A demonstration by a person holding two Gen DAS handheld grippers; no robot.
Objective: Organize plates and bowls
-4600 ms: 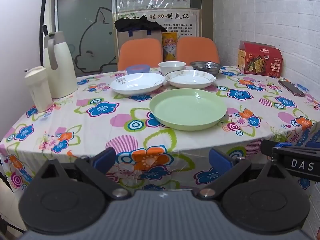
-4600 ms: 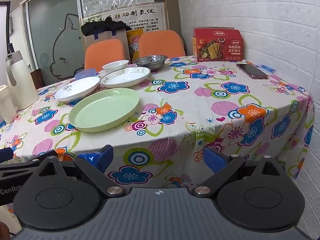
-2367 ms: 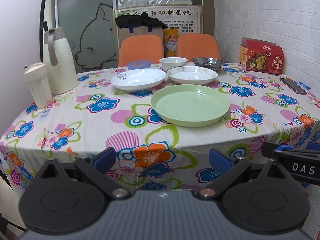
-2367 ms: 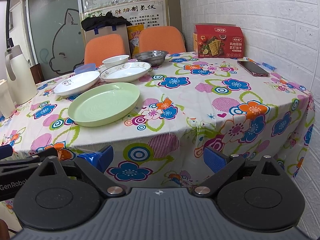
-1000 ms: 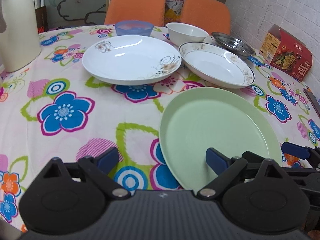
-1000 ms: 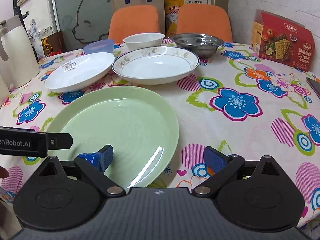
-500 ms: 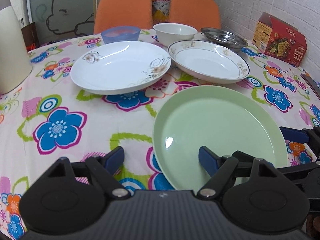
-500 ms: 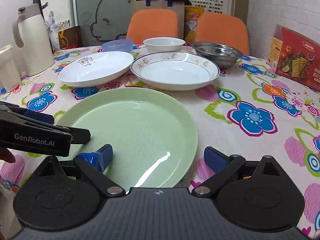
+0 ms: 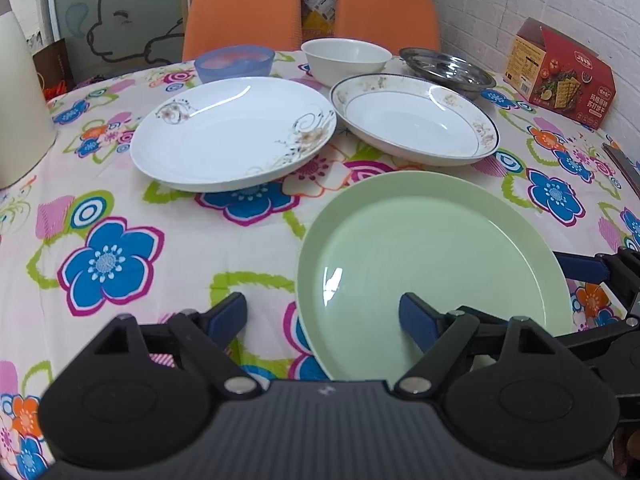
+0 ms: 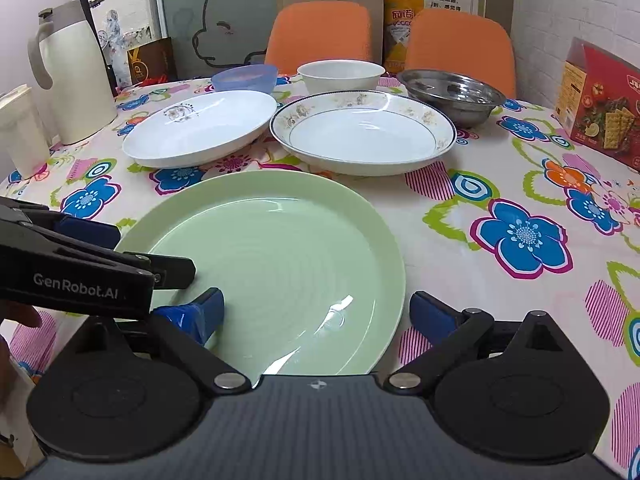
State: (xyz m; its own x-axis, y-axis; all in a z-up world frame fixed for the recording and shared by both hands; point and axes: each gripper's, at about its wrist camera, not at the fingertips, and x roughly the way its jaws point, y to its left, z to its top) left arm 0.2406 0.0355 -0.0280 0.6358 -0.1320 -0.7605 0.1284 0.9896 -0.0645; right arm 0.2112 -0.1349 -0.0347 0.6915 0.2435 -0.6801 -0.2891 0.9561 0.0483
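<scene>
A: On the far left stands the white thermos (image 10: 74, 72). Then comes the white plate with the flower print (image 9: 234, 134), next to it the gold-rimmed plate (image 9: 416, 124), and in front of both lies the green plate (image 9: 430, 264), nearest to us. Behind them are three bowls in a row: the blue bowl (image 9: 235, 63), the white bowl (image 9: 346, 58) and the steel bowl (image 9: 446, 70). The red cracker box (image 9: 560, 80) is at the far right, by the wall.

B: Which step is it, in your opinion?

A: I think it is the very beginning. No dish is stacked yet; all lie apart on the flowered tablecloth (image 9: 120, 216). Both tools are low at the green plate.

B: How are the claws?

A: The left gripper (image 9: 322, 316) is spread wide; its right finger is over the inside of the plate, its left finger is over the cloth, so the left rim is between them. The right gripper (image 10: 316, 312) is also spread wide, across the right rim in the same manner. Neither one pinches anything.

B: And the next move?

A: Probably the fingers must close on the rim. The plate looks smooth and shallow, so the grip should go deep enough over the edge, and both sides should lift together to keep it level
</scene>
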